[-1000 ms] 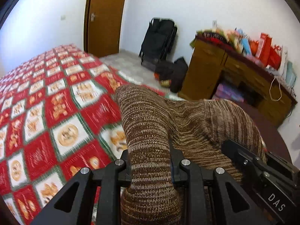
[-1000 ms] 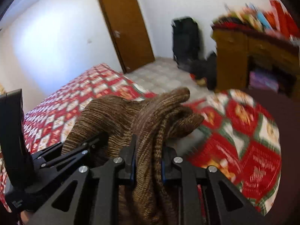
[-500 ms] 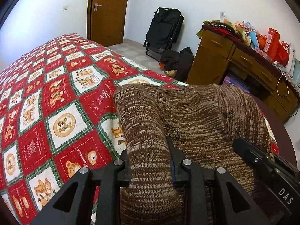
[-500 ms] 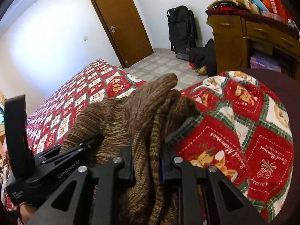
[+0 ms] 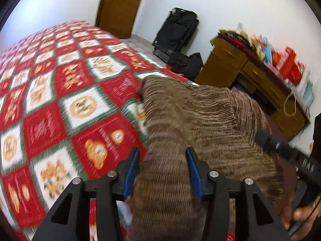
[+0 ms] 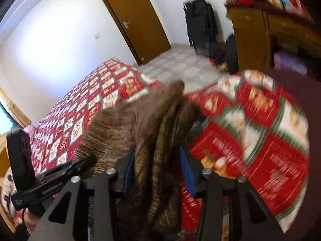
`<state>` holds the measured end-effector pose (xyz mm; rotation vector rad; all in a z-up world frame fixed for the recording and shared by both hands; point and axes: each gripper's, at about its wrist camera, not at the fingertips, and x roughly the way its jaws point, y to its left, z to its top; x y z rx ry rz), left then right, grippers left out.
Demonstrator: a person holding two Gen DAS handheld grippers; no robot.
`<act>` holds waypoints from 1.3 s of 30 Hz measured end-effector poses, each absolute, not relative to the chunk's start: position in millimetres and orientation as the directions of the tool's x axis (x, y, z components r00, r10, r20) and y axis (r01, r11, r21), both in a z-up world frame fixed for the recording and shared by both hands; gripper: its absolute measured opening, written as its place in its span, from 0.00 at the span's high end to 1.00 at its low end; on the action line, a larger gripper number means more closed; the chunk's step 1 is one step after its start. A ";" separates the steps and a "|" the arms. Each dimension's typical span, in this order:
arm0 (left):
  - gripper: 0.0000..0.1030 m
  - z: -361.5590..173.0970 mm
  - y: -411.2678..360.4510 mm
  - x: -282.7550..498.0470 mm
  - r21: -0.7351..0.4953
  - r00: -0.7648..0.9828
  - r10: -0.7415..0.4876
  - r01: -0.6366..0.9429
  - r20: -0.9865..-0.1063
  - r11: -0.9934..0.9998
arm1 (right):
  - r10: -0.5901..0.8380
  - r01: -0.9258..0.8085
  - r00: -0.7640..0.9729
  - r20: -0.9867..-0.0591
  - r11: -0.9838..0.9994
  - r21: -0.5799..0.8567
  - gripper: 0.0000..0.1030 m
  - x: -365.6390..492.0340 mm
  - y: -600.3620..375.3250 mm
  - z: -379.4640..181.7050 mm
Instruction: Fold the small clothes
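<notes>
Knitwear [image 5: 202, 120]: your brown striped knit lies over the near corner of the quilt [image 5: 60, 104], the red, white and green patchwork cover that serves here as landmark. In the left wrist view, your left gripper [image 5: 163, 170] has its blue-lined jaws parted, with a thick roll of the knit passing between them; the fabric fills the gap, yet whether the pads press it cannot be told through the blur. The far end of that roll rests on the quilt. To the right of the quilt's corner, your right gripper's black body and the fingers holding it show at the frame edge, beside the knit.

In the right wrist view, your right gripper [image 6: 157, 168] likewise has its jaws spread, with a bunched fold of the knit [image 6: 140, 120] running between the blue pads; a sliver of quilt [image 6: 260, 136] shows at the right pad, so the grip looks loose. The knit's tip points toward the quilt's far edge. Your left gripper [image 6: 66, 170] lies at the knit's left side, over the quilt.

Beyond the quilt stand a brown door [image 6: 136, 20], a black bag [image 5: 176, 30] against the white wall, and a wooden dresser [image 5: 250, 80] piled with colourful items. Both views are motion-blurred.
</notes>
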<state>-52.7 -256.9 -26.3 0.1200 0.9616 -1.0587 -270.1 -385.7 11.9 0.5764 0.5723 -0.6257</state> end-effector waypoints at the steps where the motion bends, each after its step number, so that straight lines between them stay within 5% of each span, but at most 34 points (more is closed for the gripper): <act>1: 0.52 -27.4 -252.9 -52.2 -0.358 0.137 -0.685 0.770 -0.716 0.529 | -0.400 0.678 0.665 -0.631 0.677 0.286 0.54 -270.5 -385.8 19.7; 4: 0.52 -28.1 -241.1 -57.5 -0.350 0.157 -0.679 0.761 -0.717 0.546 | -0.475 0.696 0.632 -0.612 0.695 0.180 0.56 -261.7 -389.9 42.2; 9: 0.52 -23.4 -218.6 -63.4 -0.317 0.221 -0.684 0.760 -0.695 0.568 | -0.489 0.625 0.577 -0.654 0.780 -0.032 0.78 -215.0 -380.6 40.8; 12: 0.51 -31.3 -217.3 -55.0 -0.349 0.197 -0.674 0.734 -0.712 0.583 | -0.461 0.628 0.537 -0.706 0.777 -0.030 0.86 -199.6 -401.4 18.1; 18: 0.46 -60.1 -231.7 -41.8 -0.386 0.140 -0.623 0.675 -0.770 0.629 | -0.515 0.648 0.458 -0.725 0.751 -0.124 0.87 -181.4 -422.9 -0.3; 22: 0.44 -49.8 -235.5 -49.0 -0.303 0.192 -0.607 0.728 -0.771 0.615 | -0.498 0.668 0.467 -0.731 0.740 -0.077 0.87 -180.9 -437.1 -2.5; 30: 0.44 -36.3 -205.2 -63.5 -0.271 0.258 -0.620 0.731 -0.741 0.627 | -0.483 0.582 0.628 -0.610 0.812 -0.043 0.82 -248.7 -333.5 47.8; 39: 0.43 -28.4 -197.2 -100.9 -0.107 0.352 -0.553 0.766 -0.755 0.634 | -0.411 0.587 0.591 -0.694 0.809 0.020 0.85 -276.2 -289.2 0.6</act>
